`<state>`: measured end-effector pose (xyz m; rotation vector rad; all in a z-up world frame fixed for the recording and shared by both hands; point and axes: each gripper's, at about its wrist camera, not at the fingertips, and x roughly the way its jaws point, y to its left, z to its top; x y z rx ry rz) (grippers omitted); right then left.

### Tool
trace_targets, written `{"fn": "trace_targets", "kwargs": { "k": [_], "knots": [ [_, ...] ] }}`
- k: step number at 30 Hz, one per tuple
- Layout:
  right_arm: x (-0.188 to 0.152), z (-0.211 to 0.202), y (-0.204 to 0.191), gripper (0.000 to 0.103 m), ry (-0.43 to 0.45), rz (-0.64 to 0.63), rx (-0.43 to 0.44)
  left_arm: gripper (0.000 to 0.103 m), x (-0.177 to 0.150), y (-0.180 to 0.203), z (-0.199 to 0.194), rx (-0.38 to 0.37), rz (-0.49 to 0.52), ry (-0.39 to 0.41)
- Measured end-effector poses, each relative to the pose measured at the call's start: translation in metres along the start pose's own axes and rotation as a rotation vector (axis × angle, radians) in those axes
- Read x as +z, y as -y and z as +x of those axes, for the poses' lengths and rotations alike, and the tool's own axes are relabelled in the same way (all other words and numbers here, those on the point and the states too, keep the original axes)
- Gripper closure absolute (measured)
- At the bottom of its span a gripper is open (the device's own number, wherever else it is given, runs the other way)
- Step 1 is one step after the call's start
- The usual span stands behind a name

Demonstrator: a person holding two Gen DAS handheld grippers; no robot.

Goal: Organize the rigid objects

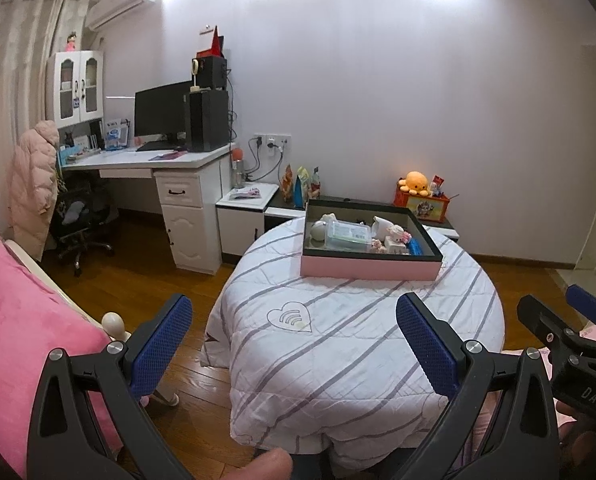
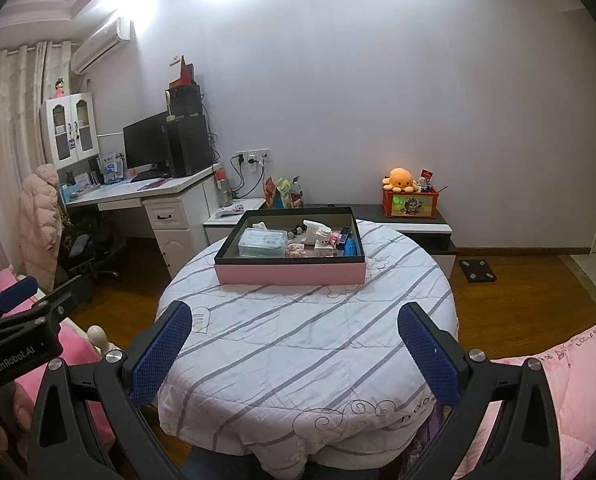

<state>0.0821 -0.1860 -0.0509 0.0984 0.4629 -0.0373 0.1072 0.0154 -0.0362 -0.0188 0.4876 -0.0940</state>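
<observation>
A pink-sided tray with a black inner wall rests at the far side of a round table under a striped white quilt. Inside lie a clear plastic box, a white round thing, small white and pink figures and a blue piece. My left gripper stands open over the table's near part, empty. My right gripper is open and empty too, well short of the tray.
A pink bed lies at the left, with a white bedpost knob. Behind stand a white desk with monitor, an office chair, a low black-and-white cabinet with an orange plush, and a scale on the wooden floor.
</observation>
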Motion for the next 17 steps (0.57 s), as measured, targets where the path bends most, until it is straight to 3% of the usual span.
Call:
{"fn": "trace_targets", "kwargs": {
  "k": [17],
  "knots": [
    [-0.0016, 0.0018, -0.0005, 0.000, 0.000, 0.010, -0.013, 0.000, 0.0046, 0.0083, -0.0011, -0.039, 0.014, 0.014]
  ]
}}
